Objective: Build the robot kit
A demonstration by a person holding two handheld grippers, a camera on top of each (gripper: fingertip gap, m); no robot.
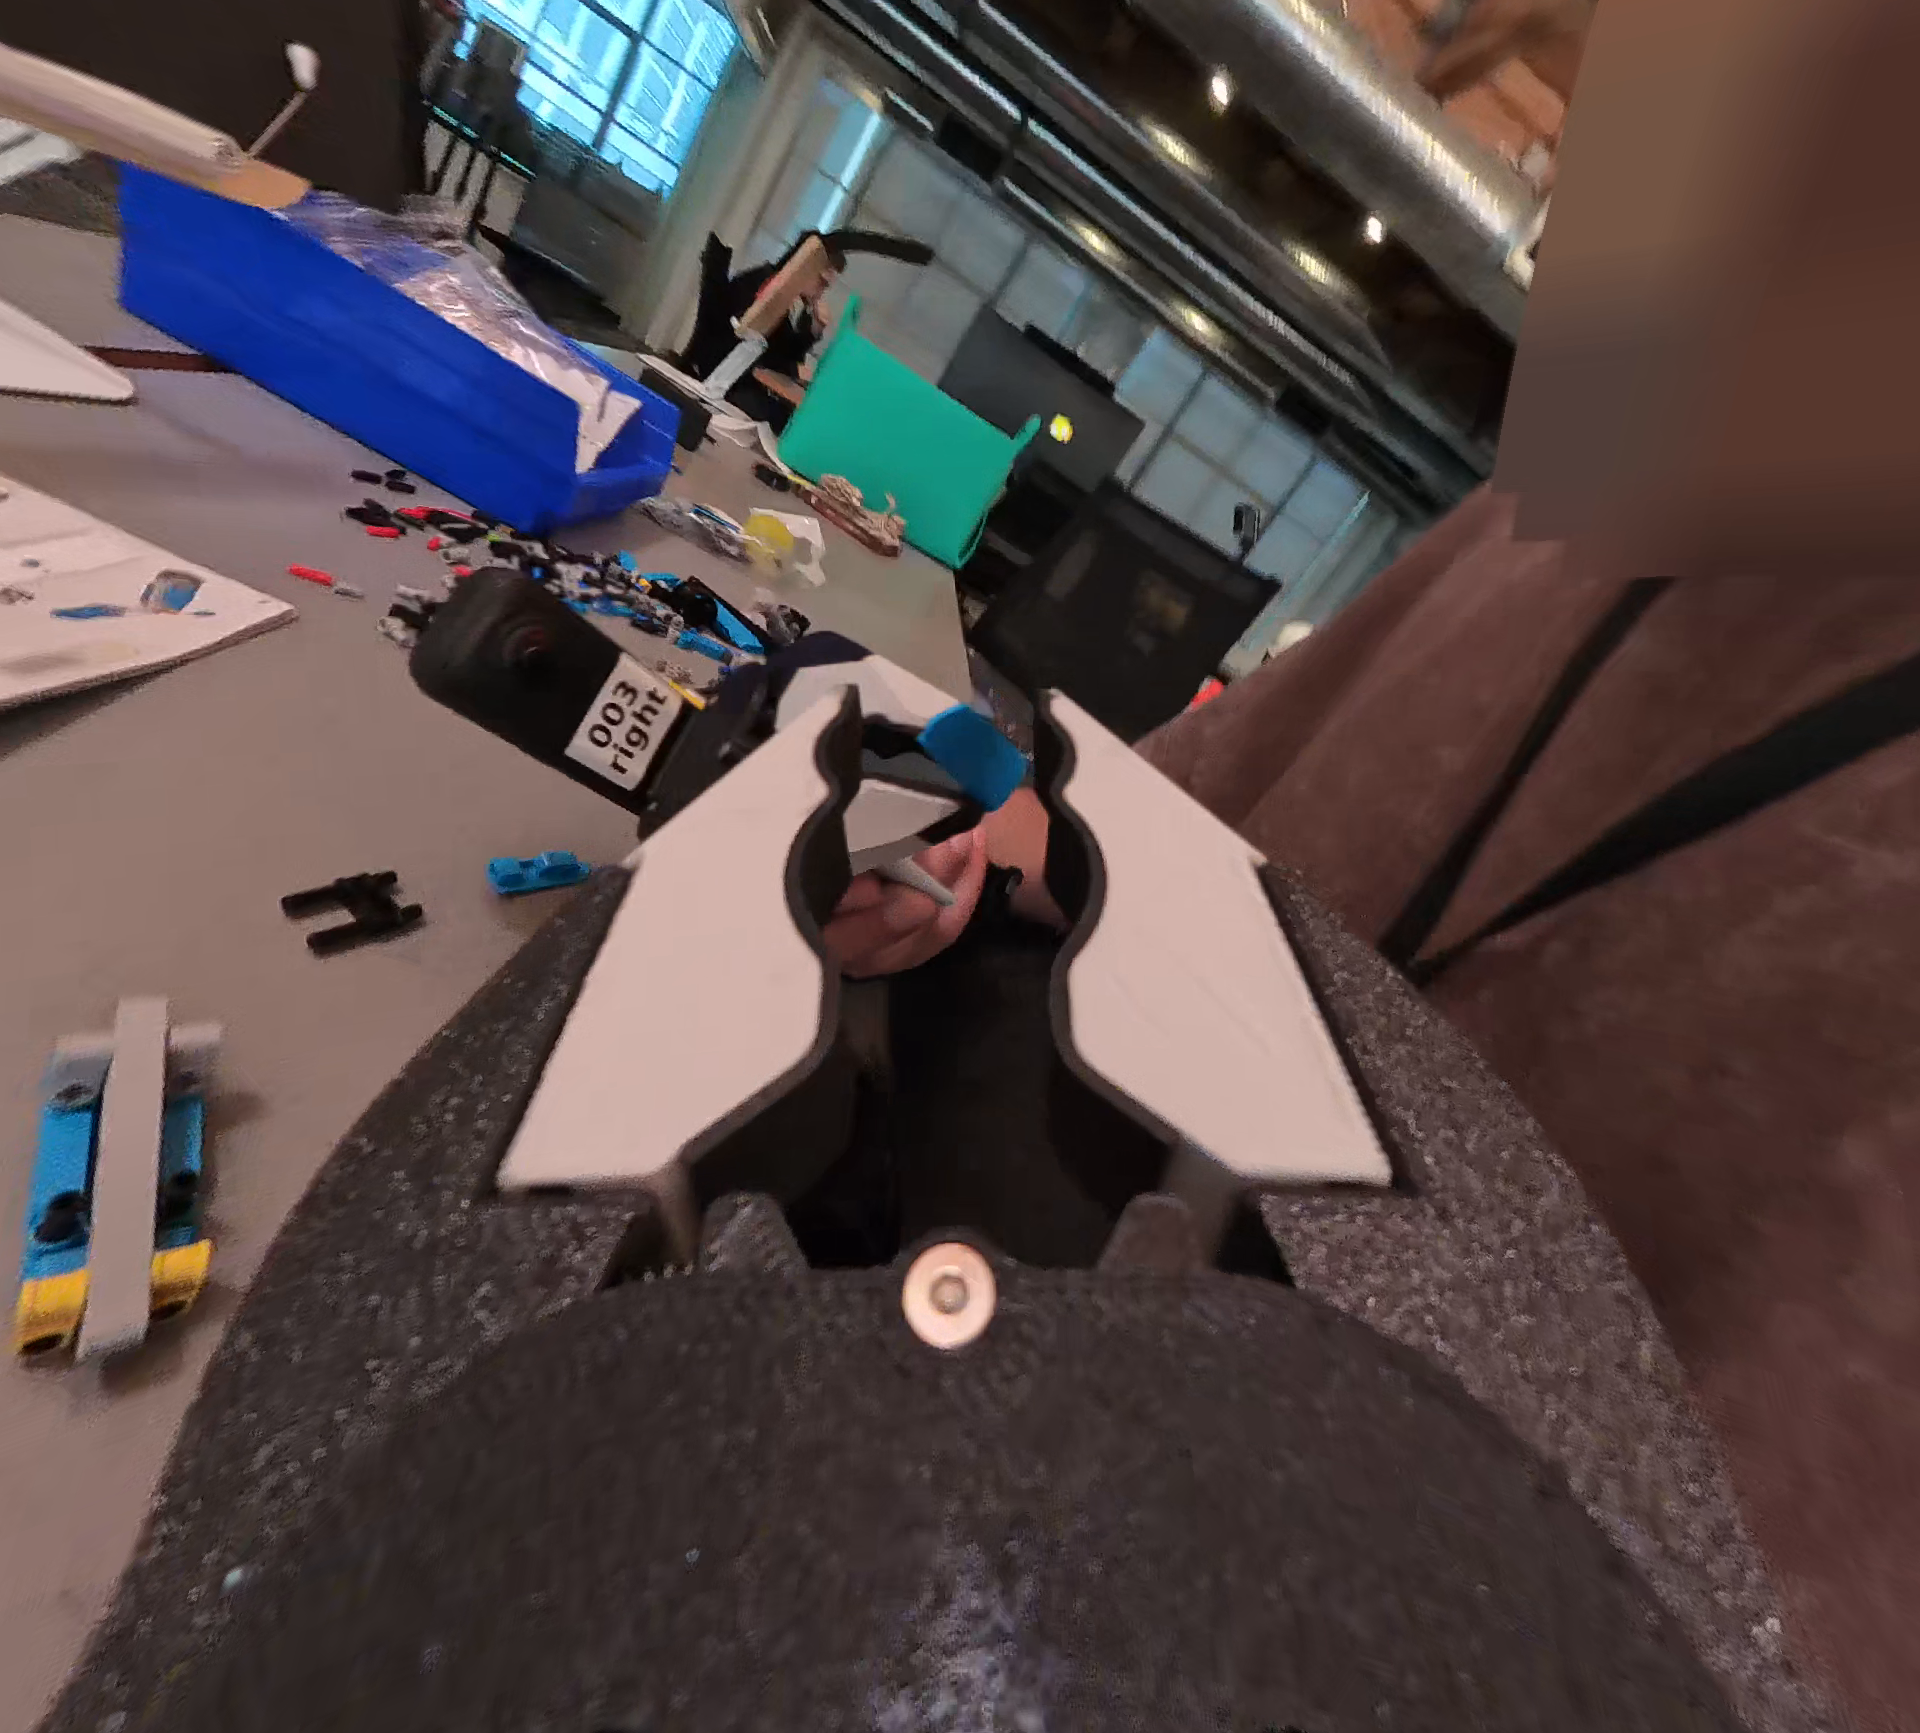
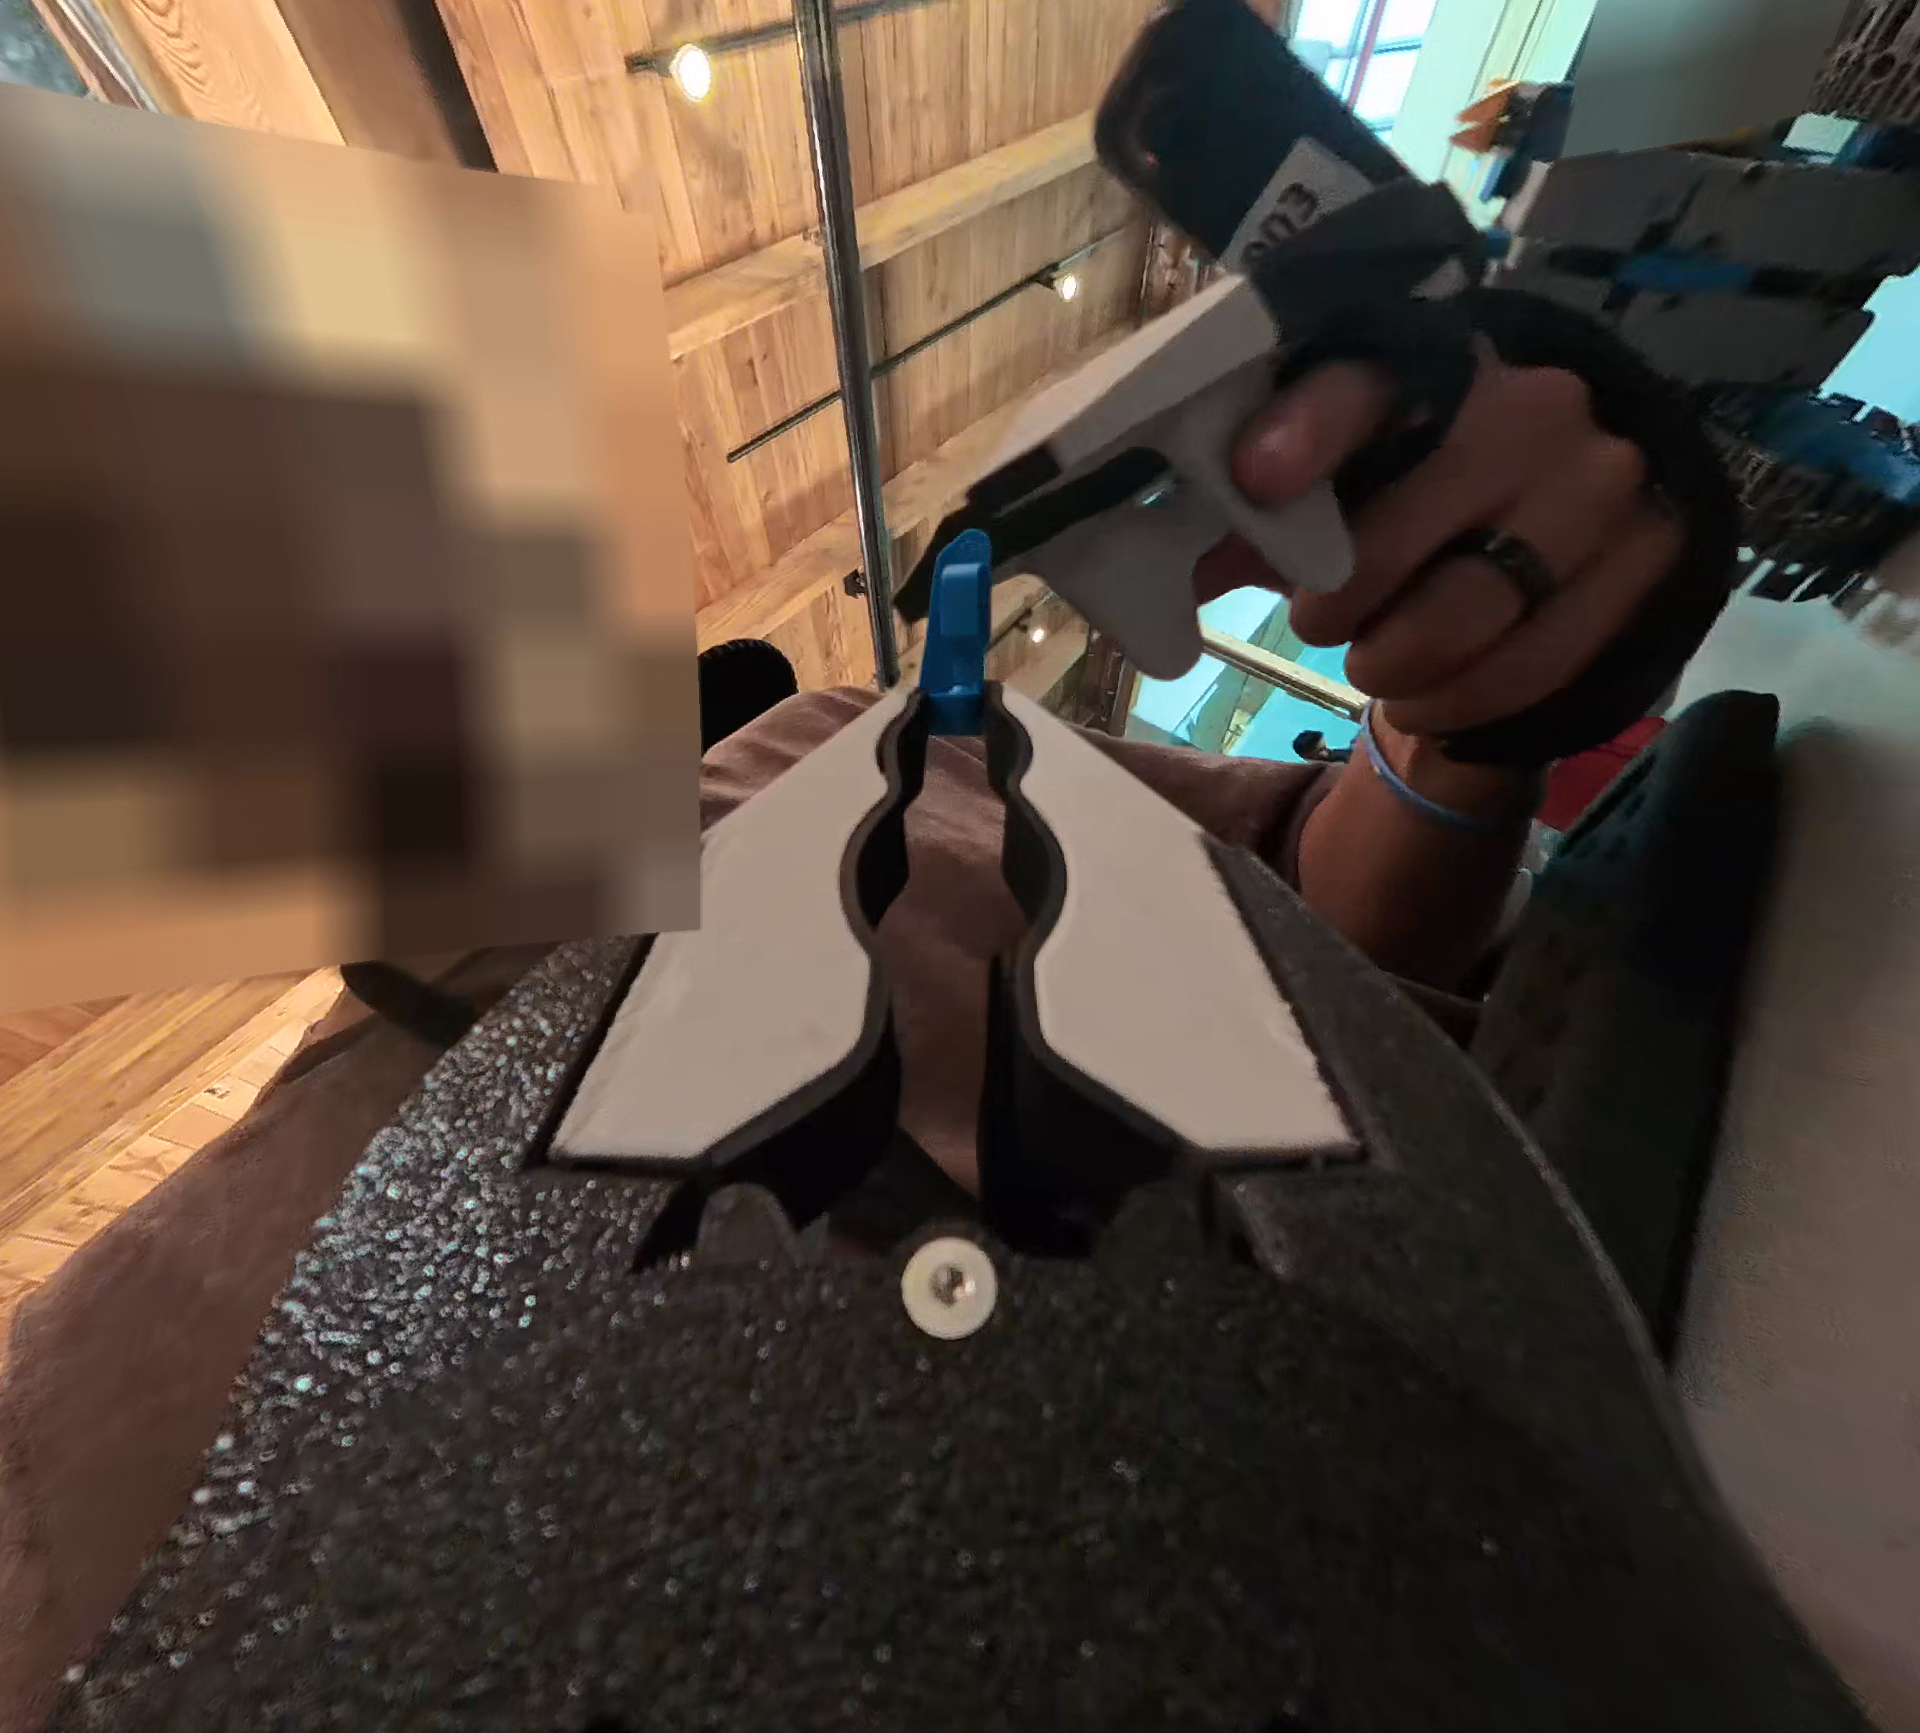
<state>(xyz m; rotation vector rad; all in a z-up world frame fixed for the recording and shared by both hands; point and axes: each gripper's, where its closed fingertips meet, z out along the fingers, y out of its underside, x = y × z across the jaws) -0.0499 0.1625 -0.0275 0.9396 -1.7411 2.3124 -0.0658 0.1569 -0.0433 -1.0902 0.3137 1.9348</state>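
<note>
My right gripper (image 2: pixel 956 709) is shut on a small blue plastic piece (image 2: pixel 954 634), which stands up out of its fingertips in the air in front of a person's brown top. My left gripper (image 1: pixel 948 715) is open. The same blue piece (image 1: pixel 977 753) sits just past its fingertips, nearer the right finger. In the right wrist view the left gripper (image 2: pixel 940 587), held by a hand (image 2: pixel 1475 561), points its tips at the top of the blue piece. I cannot tell if they touch. The right gripper's black camera body (image 1: pixel 540 665) shows in the left wrist view.
A grey table (image 1: pixel 260 800) lies to the left with a blue bin (image 1: pixel 395 364), a green bin (image 1: pixel 894 436), a pile of small building parts (image 1: pixel 623 582), an open booklet (image 1: pixel 104 603), a blue, yellow and grey assembly (image 1: pixel 114 1174), a black part (image 1: pixel 353 909) and a small blue part (image 1: pixel 540 873). My left and right fingertips are right by each other.
</note>
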